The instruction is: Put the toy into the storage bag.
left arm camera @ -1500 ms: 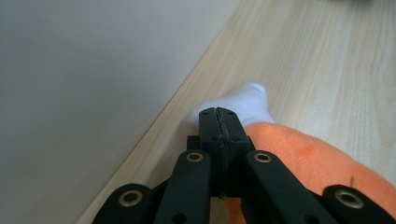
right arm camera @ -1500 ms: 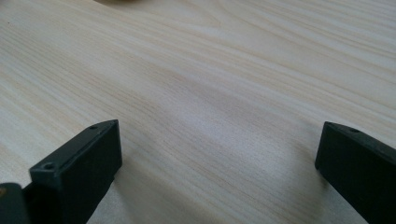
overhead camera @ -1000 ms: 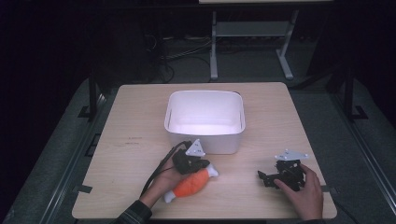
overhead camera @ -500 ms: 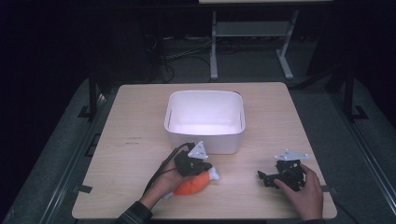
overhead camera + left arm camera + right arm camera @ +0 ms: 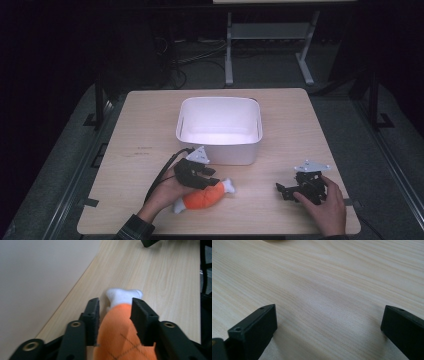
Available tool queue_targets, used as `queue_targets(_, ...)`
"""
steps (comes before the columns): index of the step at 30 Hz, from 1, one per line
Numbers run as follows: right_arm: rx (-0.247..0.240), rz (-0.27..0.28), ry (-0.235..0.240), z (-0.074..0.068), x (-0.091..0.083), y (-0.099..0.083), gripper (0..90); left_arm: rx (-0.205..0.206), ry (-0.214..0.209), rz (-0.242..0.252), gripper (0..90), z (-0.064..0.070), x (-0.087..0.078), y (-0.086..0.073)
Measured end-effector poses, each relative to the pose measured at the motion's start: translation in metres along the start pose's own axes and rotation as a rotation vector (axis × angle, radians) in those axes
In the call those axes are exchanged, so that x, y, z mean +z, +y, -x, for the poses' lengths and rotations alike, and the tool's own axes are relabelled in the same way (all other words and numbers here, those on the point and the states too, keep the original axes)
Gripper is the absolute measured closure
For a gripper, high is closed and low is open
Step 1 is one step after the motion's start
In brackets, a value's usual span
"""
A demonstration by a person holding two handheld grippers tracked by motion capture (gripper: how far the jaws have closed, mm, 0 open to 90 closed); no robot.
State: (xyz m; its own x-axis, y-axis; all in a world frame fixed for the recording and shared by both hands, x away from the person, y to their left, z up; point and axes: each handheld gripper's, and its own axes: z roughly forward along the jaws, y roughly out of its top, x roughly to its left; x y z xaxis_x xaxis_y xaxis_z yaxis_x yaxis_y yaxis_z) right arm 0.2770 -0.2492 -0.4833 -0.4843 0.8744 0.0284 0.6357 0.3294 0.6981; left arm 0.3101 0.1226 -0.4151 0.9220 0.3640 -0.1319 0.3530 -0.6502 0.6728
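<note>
**High view: left jaws on the toy, right jaws spread**

High view shows the left gripper [image 5: 202,176] low on the counter [image 5: 150,125], just in front of the white bin [image 5: 219,147]. Its jaws straddle an orange plush toy [image 5: 202,196] that lies on the wood, white end pointing toward the right side. In the left gripper view the two black jaws press against both flanks of the orange body [image 5: 120,337], clenched on it, with the white tip [image 5: 123,296] sticking out beyond them and the bin wall [image 5: 37,277] close alongside. The right gripper [image 5: 292,190] rests on the counter well apart from the toy, held by a hand [image 5: 327,210]. In the right gripper view its jaws stand wide apart over bare wood [image 5: 324,290], grasping nothing.
</note>
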Motion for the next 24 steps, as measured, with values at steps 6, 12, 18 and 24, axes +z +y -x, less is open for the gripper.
queue_targets(6,0.0,0.0,0.0,0.0,0.0,0.0,0.0,-0.026,-0.003,-0.01,35.4,0.002,-0.009,-0.007)
queue_targets(12,0.0,0.0,0.0,0.0,0.0,0.0,0.0,-0.032,-0.014,-0.03,15.1,0.007,-0.012,-0.015)
queue_targets(18,0.0,0.0,0.0,0.0,0.0,0.0,0.0,-0.004,0.0,-0.056,12.8,0.013,-0.013,-0.025)
queue_targets(24,0.0,0.0,0.0,0.0,0.0,0.0,0.0,0.005,0.008,-0.067,12.8,0.013,-0.009,-0.026)
